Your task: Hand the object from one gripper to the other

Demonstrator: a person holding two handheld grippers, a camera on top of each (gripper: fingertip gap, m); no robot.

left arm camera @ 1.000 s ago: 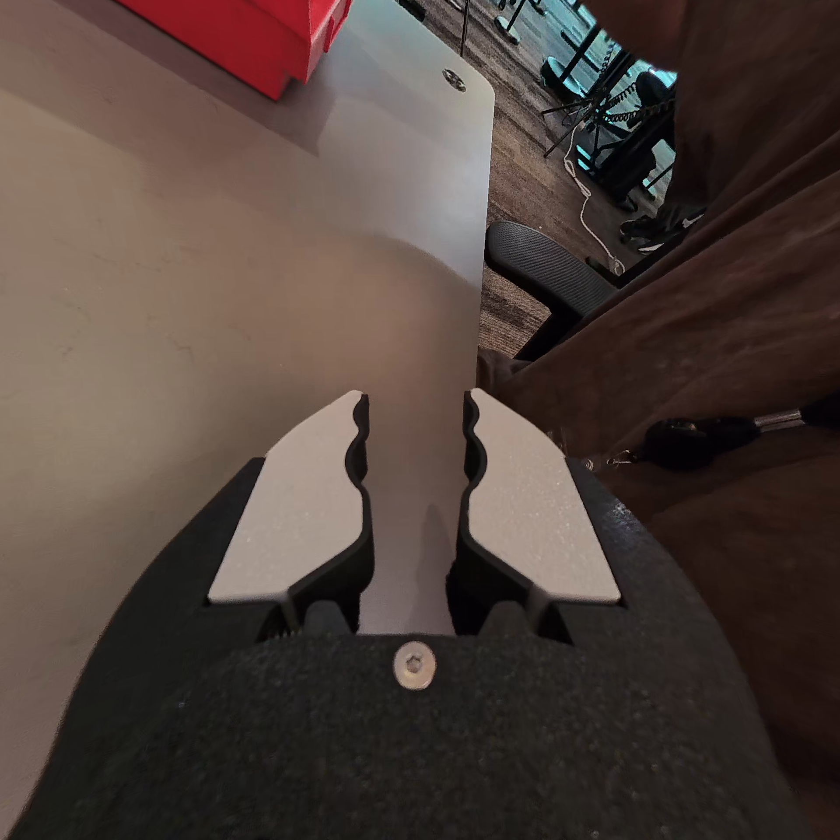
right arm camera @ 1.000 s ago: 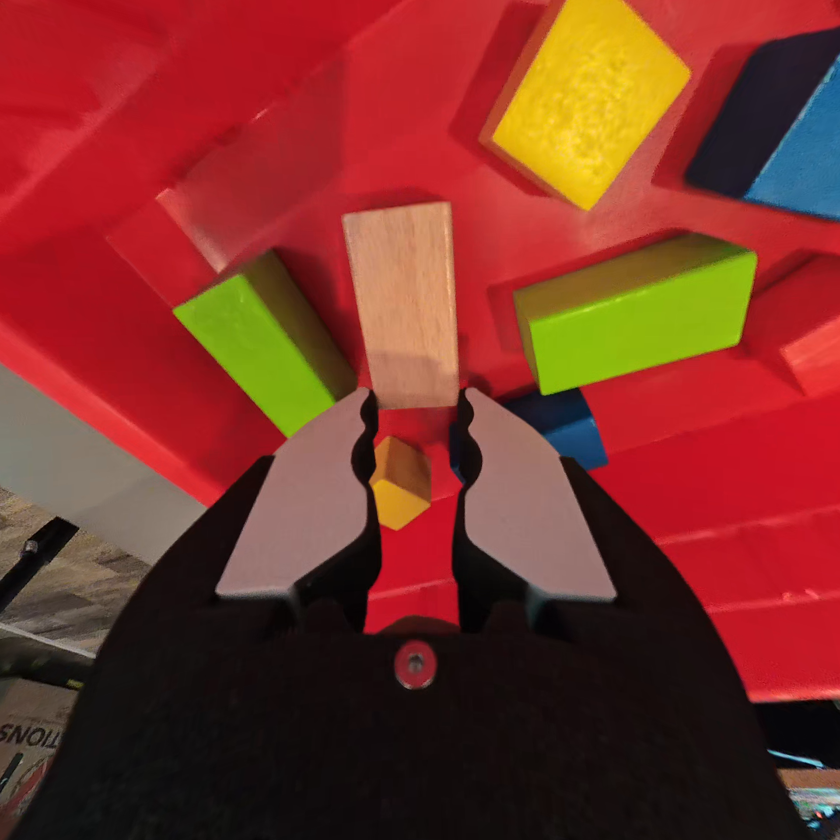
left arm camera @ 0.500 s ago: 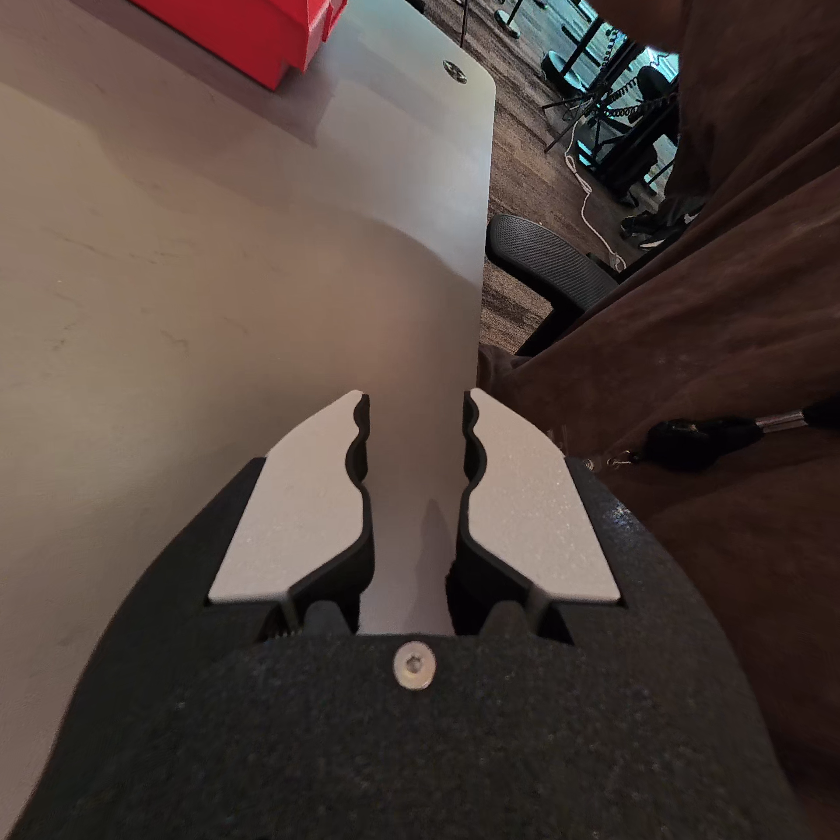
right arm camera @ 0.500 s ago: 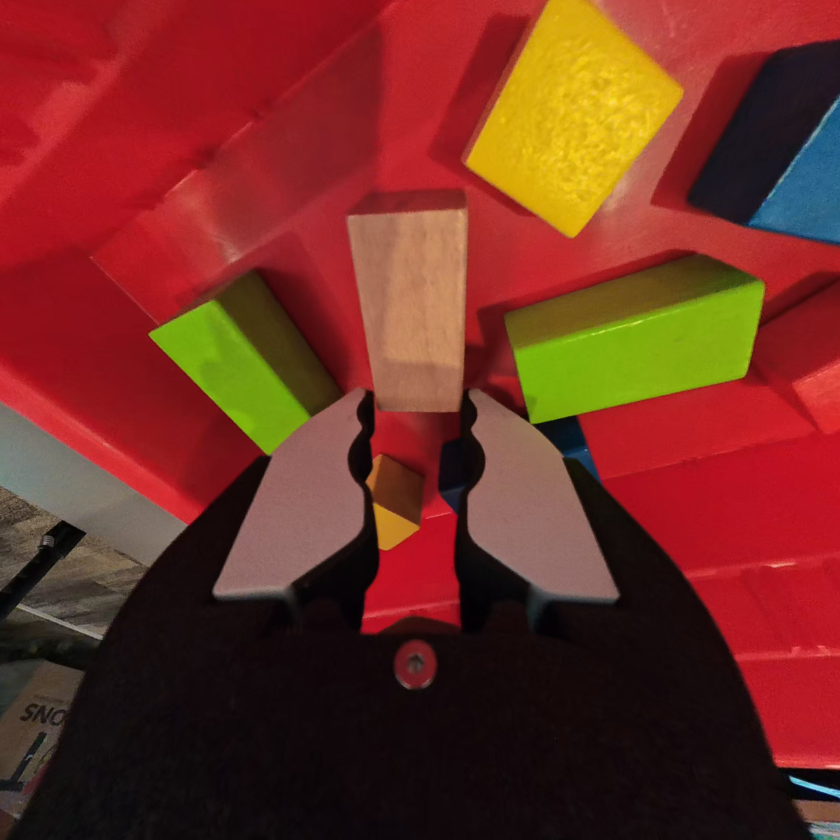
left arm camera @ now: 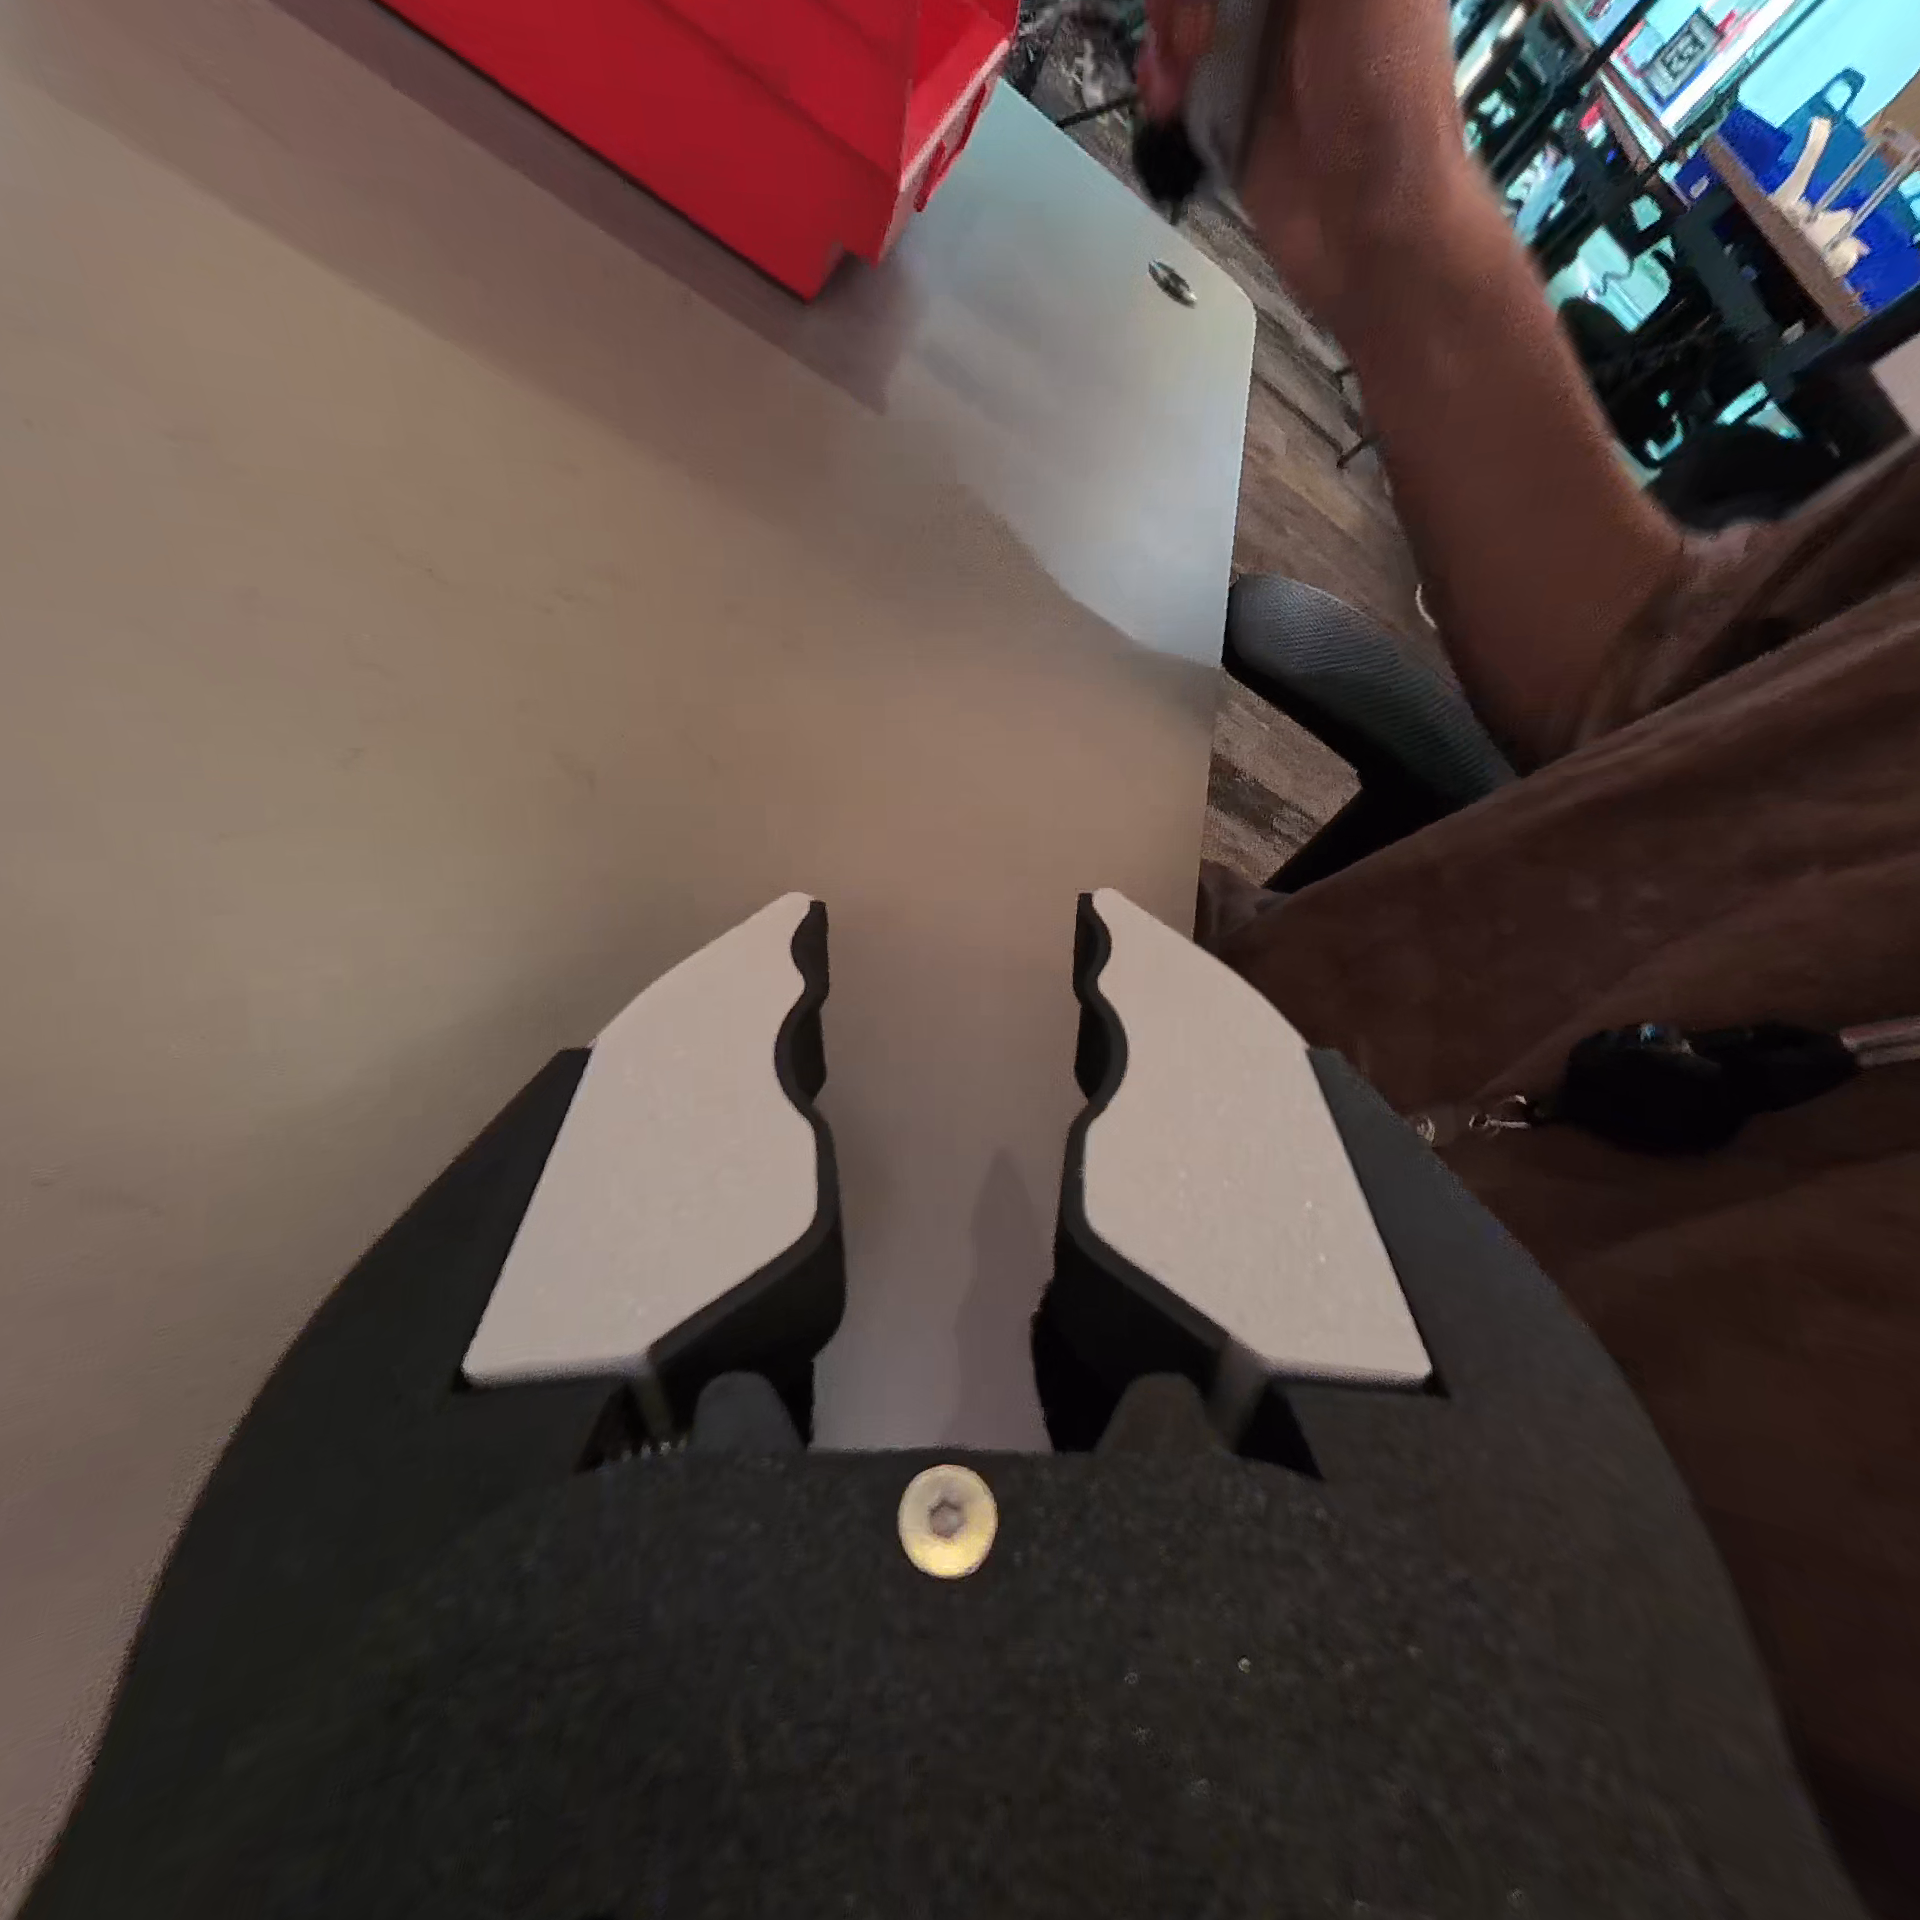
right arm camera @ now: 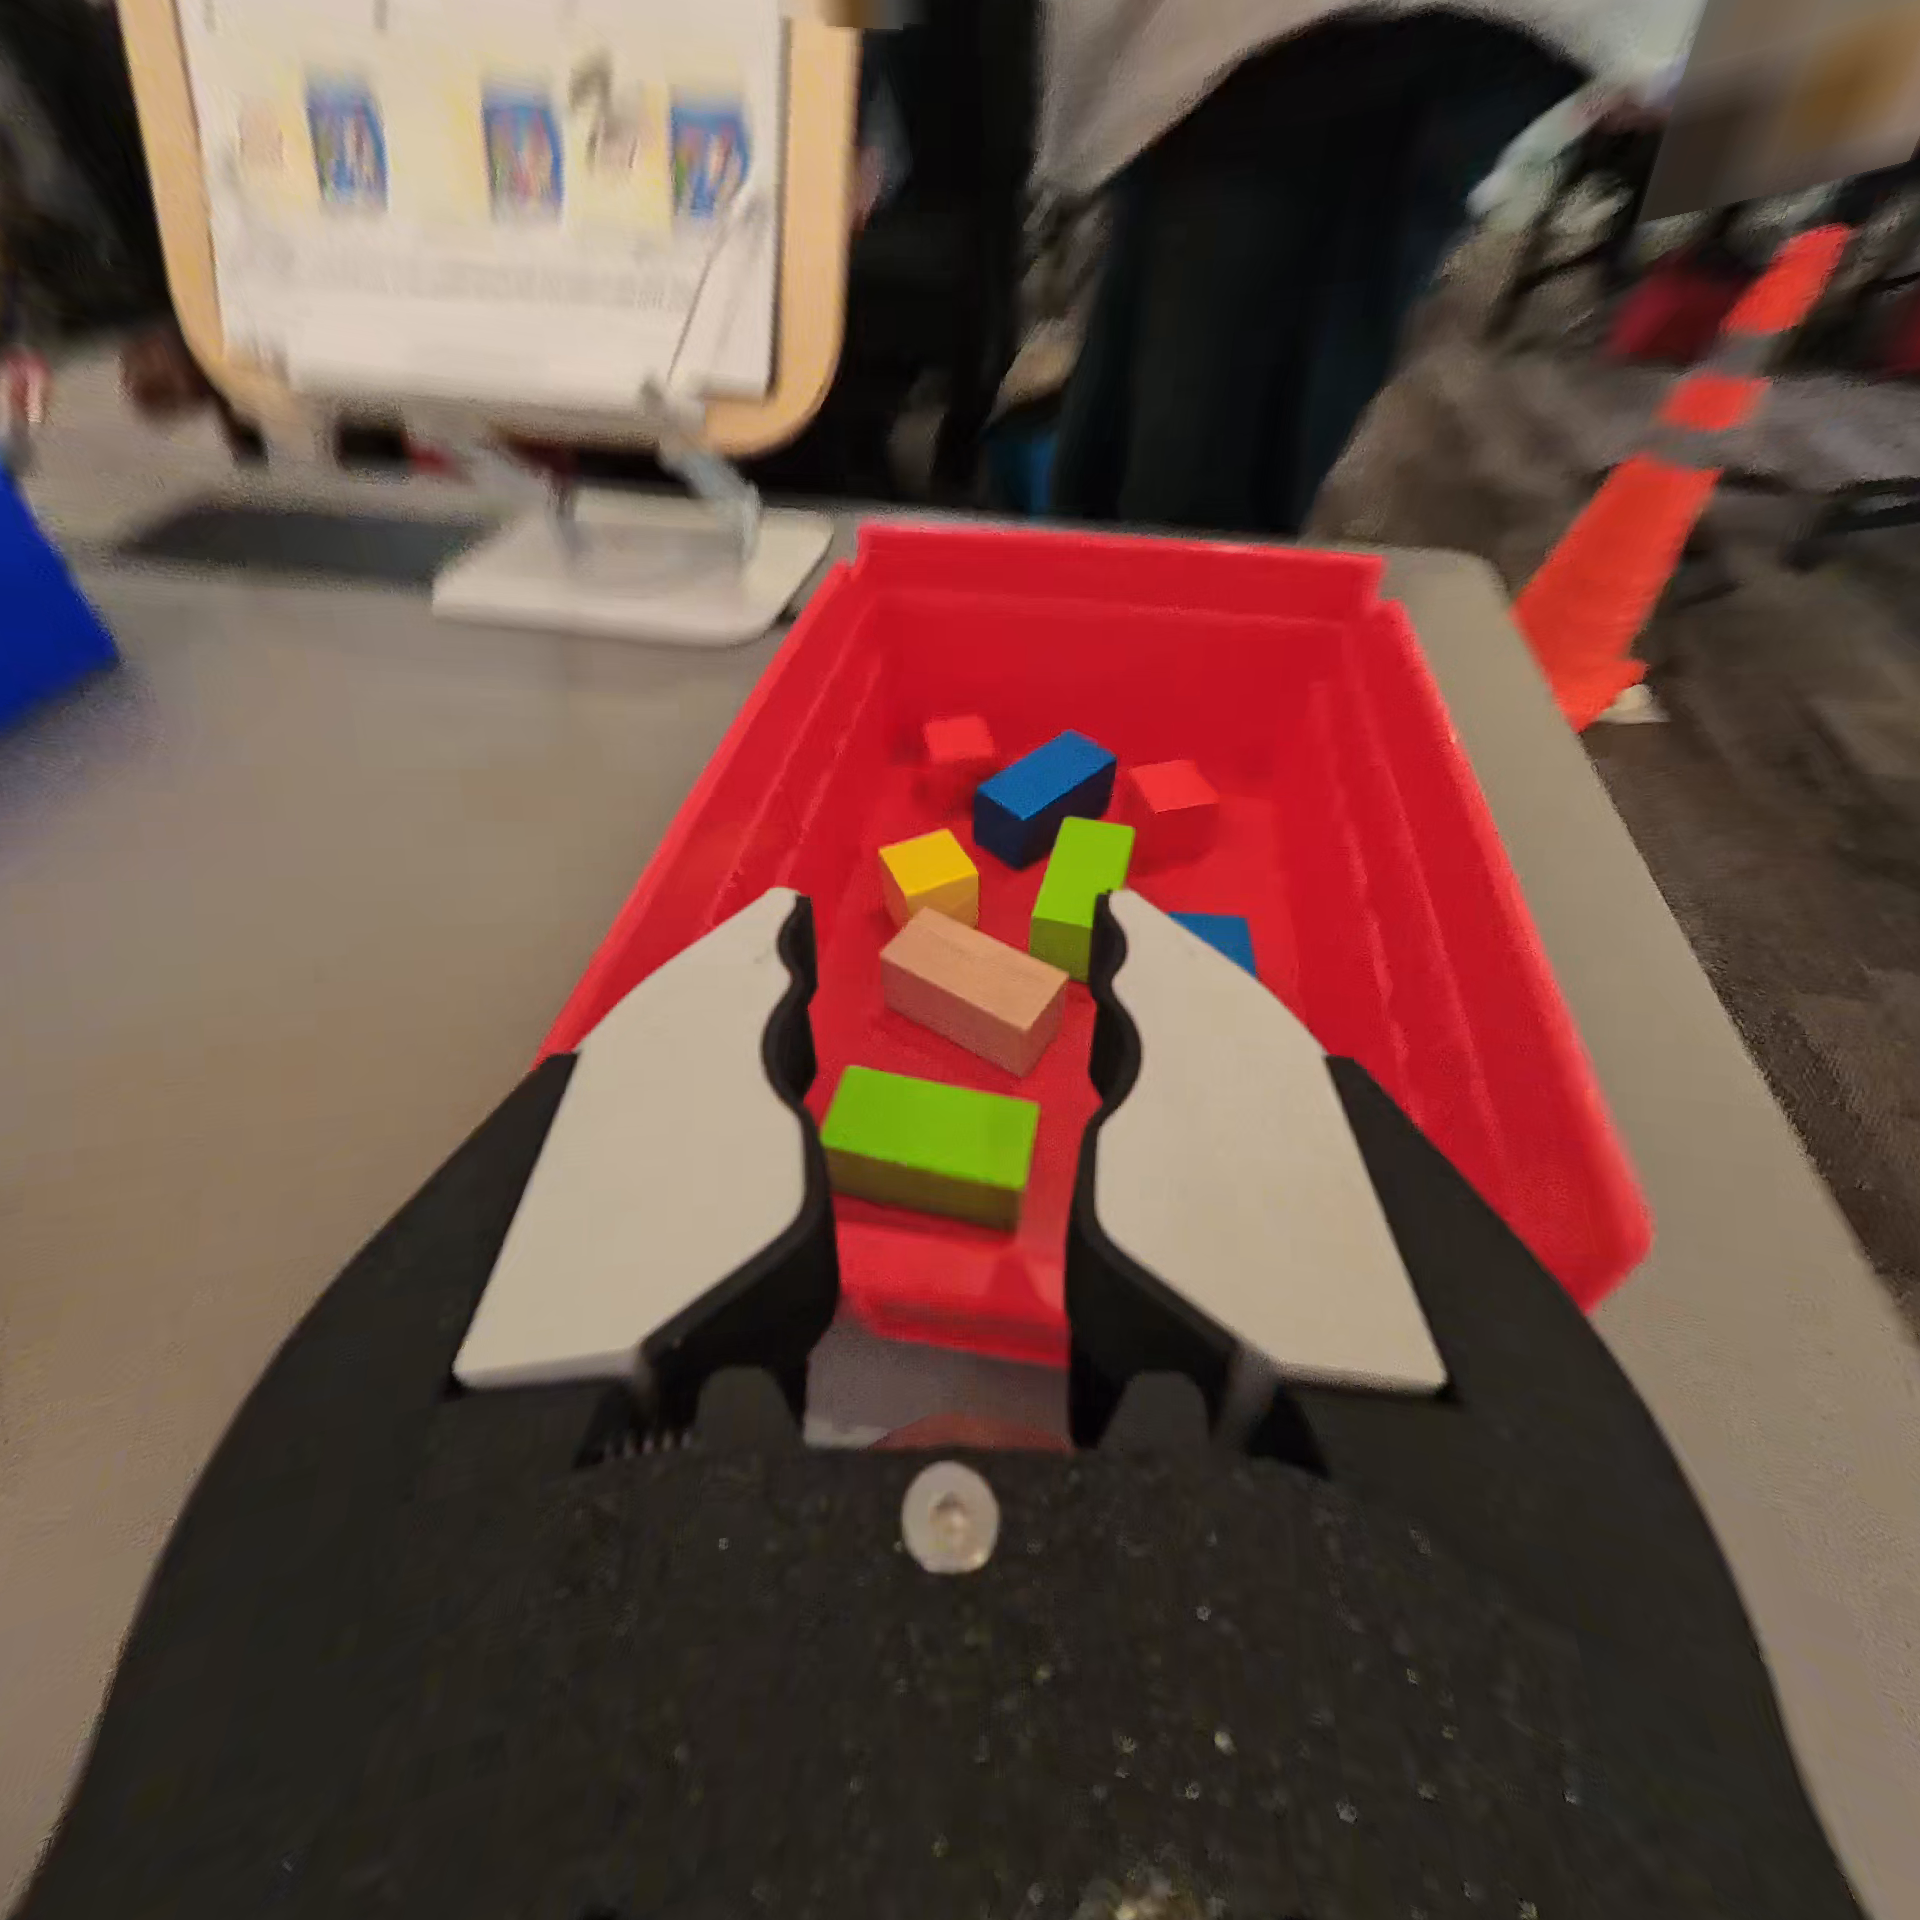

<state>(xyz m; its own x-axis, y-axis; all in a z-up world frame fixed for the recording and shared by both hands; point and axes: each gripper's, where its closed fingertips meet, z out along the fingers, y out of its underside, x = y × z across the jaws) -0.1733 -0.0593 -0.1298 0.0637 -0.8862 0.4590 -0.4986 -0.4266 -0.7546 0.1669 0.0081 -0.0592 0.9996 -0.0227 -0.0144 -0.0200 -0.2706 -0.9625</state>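
Hovering over the pale table, the left gripper, fingers spread apart and holding nothing. Sitting at the far corner of that table, a red bin, only its near corner showing. Reaching toward the bin from the right, a bare forearm above brown cloth. Standing just off the table edge, a dark mesh chair.

Pointing at the red bin from just outside its near wall, the right gripper, fingers likewise spread with nothing between them. Lying loose on the bin floor, the blocks: a green block nearest, seen between the fingers; a bare wooden block just behind it, turned at an angle; a second green block beside the right fingertip; a yellow block touching or nearly touching the wooden one; a blue block farther back; two small red blocks near the blue one; another blue piece partly hidden behind the right finger. Not yet gripped, any block. Standing beyond the bin on the table, a blurred framed board on a white base, and off to the right, an orange cone.
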